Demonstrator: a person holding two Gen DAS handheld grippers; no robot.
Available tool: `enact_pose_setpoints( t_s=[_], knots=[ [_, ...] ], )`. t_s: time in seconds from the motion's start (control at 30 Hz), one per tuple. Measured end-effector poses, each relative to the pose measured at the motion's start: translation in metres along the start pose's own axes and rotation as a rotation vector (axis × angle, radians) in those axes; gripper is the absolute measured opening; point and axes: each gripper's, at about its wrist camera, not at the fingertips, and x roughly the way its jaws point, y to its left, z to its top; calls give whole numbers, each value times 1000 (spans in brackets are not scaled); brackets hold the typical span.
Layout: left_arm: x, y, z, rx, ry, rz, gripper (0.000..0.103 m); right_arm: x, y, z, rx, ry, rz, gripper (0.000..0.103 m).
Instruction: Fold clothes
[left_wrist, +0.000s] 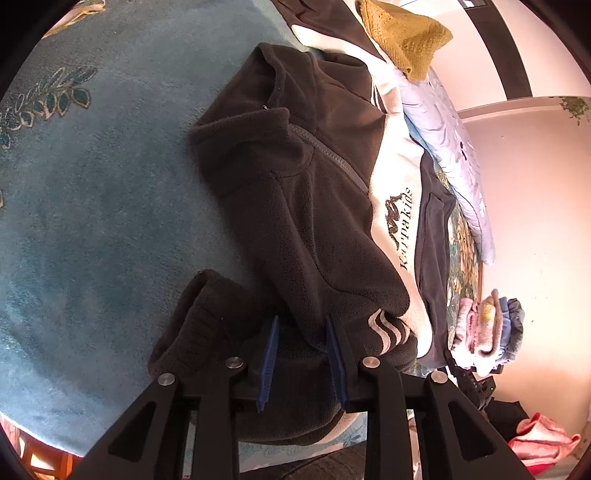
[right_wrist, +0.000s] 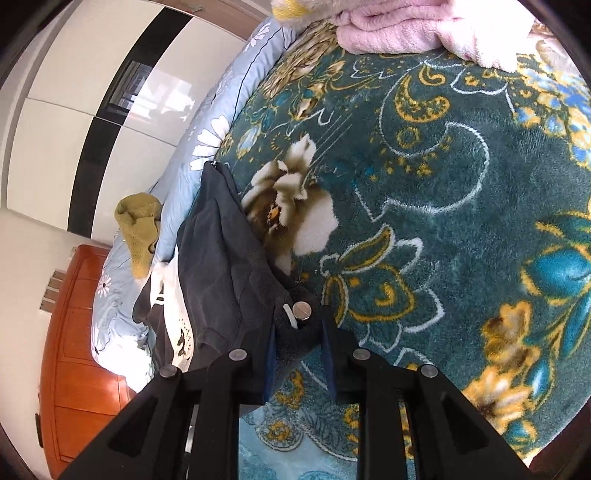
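Bright daylight, both views. Glare on glossy wardrobe doors (right_wrist: 122, 92); wall (left_wrist: 524, 206) washed pinkish. Dark fleece jacket (left_wrist: 295, 206) loses detail in shadow. Strong fisheye bending, black vignette at corners. Focus sharp.

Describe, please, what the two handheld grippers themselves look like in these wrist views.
The left gripper and right gripper match: matte black angular linkage arms with triangular cut-outs, round silver pivot pins, and thin blue pads lining the inner fingers. No cables, markings or sleeves show.
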Motion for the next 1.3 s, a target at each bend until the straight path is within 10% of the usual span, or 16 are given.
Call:
enact_pose_setpoints(
  t_s=[0.27,0.6,1.1,1.3],
  knots=[
    [-38,9,-22,53,-54,63,56,-38,6,-5,-24,-82,18,46],
    [-16,9,-36,135,-114,240,56,-32,0,-25,9,-25,27,46],
    [33,-27,-25,370,-100,211,49,-32,-16,-37,60,-4,34,46],
    [36,-42,-32,424,-193,210,8,-38,-15,-37,67,-32,38,46]
  ],
)
